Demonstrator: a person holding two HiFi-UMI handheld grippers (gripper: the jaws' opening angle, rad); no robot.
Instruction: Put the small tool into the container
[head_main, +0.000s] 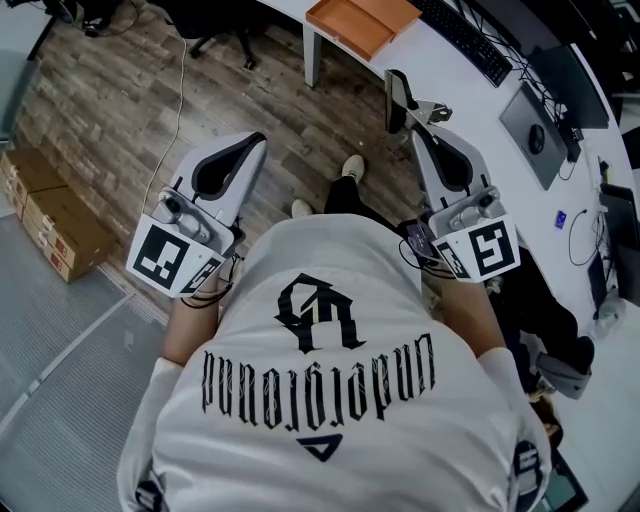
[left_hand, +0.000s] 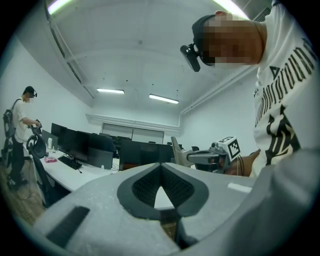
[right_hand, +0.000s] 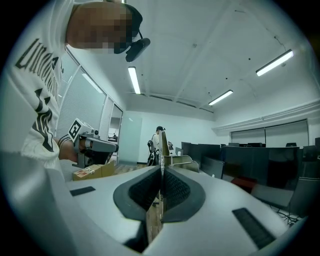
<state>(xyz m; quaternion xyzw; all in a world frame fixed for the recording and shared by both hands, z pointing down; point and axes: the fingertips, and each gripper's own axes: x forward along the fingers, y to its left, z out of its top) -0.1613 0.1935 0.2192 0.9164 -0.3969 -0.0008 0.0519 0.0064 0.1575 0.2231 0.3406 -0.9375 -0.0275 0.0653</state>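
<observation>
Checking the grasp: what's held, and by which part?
The right gripper pinches the small tool by its thin flat metal part; the left gripper holds nothing.

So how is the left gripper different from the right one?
The right gripper is shut on a thin small tool; the left gripper pinches nothing. The right gripper is at the white desk; the left gripper is over the wooden floor. Both carry a marker cube.

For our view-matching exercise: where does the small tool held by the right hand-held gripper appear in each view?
Head view: small tool upper right of centre, at the tip of the right hand-held gripper.
Left gripper view: small tool just right of centre.
Right gripper view: small tool dead centre, edge-on between the jaws.
Shared landmark: the person's white printed shirt.
</observation>
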